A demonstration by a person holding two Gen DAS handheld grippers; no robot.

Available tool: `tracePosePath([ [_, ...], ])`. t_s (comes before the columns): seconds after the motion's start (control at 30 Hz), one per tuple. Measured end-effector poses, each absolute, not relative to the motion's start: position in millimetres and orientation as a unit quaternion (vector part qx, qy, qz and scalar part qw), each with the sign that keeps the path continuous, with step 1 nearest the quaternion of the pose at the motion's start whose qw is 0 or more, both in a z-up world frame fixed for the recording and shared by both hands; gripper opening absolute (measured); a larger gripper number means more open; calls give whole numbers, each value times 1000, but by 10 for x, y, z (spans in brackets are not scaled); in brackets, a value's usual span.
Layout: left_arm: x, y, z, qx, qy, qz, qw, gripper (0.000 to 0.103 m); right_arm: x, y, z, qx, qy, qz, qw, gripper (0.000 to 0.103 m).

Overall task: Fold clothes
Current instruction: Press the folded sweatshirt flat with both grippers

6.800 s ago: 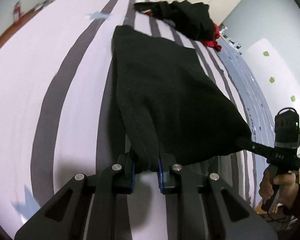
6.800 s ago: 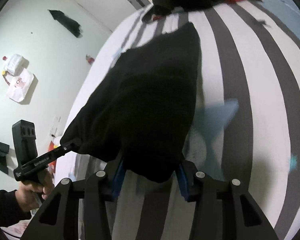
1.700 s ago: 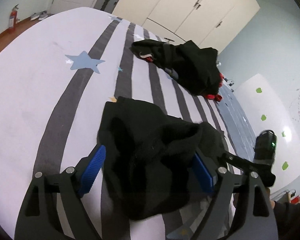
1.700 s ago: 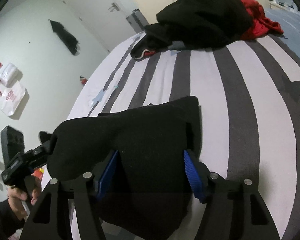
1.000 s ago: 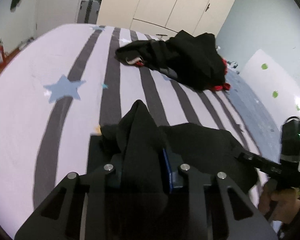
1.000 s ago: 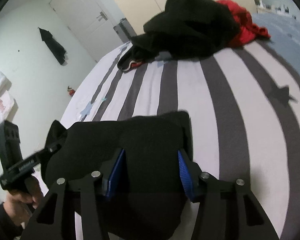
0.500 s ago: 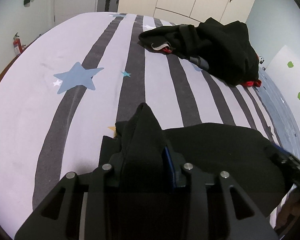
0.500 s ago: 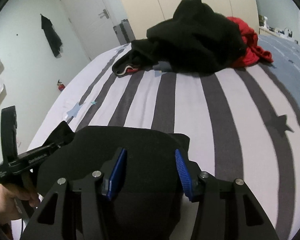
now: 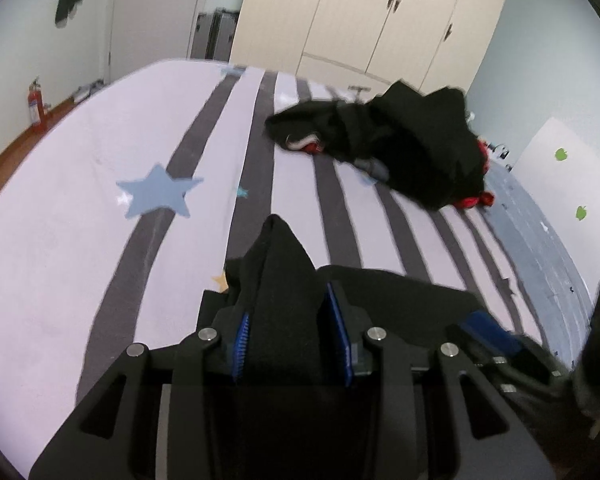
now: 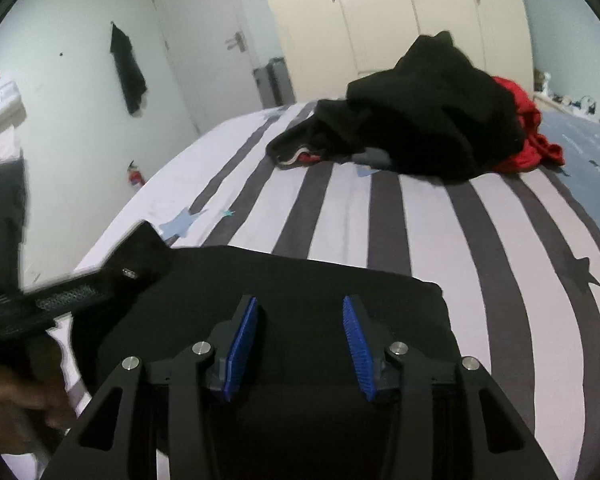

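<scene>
Left gripper [image 9: 292,340]: clamps a raised ridge of black garment [image 9: 400,292] | right gripper [image 10: 300,336]: jaws closing, pads clear of cloth | garment's long axis: lower left to right of frame.

The bed [image 9: 80,240] wears a white sheet with grey stripes and blue stars; a folded black garment [image 10: 320,292] lies near; a heap of black and red clothes [image 10: 440,120] lies farther off.

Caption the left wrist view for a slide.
Left gripper pinching a raised fold of the black garment on the striped bed.
</scene>
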State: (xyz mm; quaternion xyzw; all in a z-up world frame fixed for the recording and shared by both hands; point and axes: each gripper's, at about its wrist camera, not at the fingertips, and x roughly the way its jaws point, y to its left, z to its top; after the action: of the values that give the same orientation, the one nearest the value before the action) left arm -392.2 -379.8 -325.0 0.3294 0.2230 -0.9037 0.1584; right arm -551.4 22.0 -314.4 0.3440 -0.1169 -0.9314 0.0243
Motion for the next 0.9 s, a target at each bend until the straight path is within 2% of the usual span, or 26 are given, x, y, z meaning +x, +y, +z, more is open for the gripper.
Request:
tracePosePath([
  [0.13,-3741,-3632,-2994,291,210,-919,165,30,-5472,202,-3218,335,-104,-936,18,39],
  [0.27,-3768,-3478,-2958,289,205,-923,150,29,-5520,201,-3246,331,-96,-939,15,38],
  [0.33,-3822,-3405,-2940,294,191,-925,148,21,-5544,202,-3254,330,-94,-939,14,38],
  [0.37,-3834,-3365,-2912,290,184,-928,147,20,-5553,203,-3257,329,-94,-940,13,38],
  [0.43,-3878,-3392,-2964,293,209,-923,134,20,-5570,214,-3265,327,-98,-940,14,38],
  [0.73,-4026,-3428,-3620,336,172,-909,176,19,-5513,149,-3374,315,-77,-946,17,38],
  [0.9,-4063,-3440,-3616,339,167,-909,178,19,-5507,150,-3397,313,-81,-946,17,38],
])
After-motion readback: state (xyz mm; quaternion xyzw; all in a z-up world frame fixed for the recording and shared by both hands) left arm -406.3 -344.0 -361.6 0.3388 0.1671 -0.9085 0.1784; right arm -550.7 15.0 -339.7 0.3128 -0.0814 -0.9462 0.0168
